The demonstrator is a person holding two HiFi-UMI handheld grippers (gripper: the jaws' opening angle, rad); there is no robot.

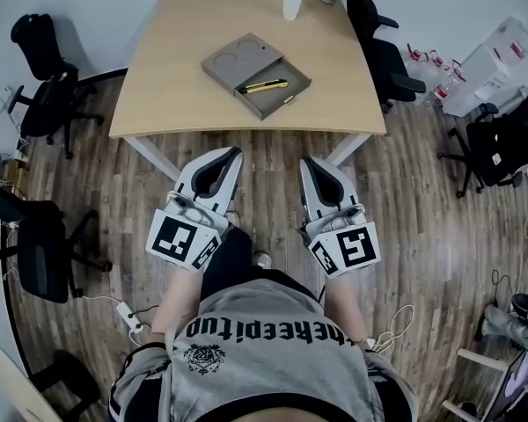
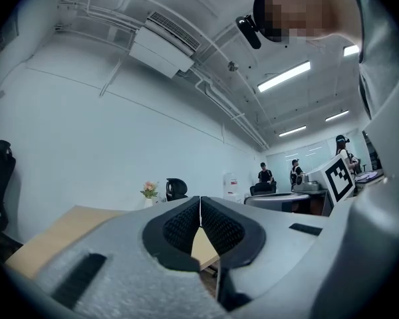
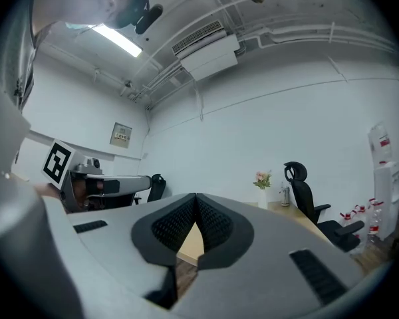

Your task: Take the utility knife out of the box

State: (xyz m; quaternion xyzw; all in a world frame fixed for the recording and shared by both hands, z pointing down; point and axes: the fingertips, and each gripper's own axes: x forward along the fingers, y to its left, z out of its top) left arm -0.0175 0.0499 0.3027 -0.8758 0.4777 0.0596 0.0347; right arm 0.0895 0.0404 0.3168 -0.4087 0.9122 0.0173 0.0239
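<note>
The yellow utility knife [image 1: 264, 86] lies in the open gray box [image 1: 246, 60] on the wooden worktop [image 1: 158, 86], near a white vase [image 1: 292, 0]. The left gripper [image 1: 233, 154] and right gripper [image 1: 310, 162] are over the floor [image 1: 405, 200], well apart from the box, fingers [image 2: 179, 226] pressed together and holding nothing.

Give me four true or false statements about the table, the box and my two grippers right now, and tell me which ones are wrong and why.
1. The utility knife lies in the pulled-out drawer of the box. True.
2. The left gripper is holding the knife. False: its jaws are together on nothing, and it is over the floor, short of the table.
3. The right gripper has its jaws together with nothing between them. True.
4. The vase stands right beside the box. False: it stands apart from the box, at the table's far edge.
</note>
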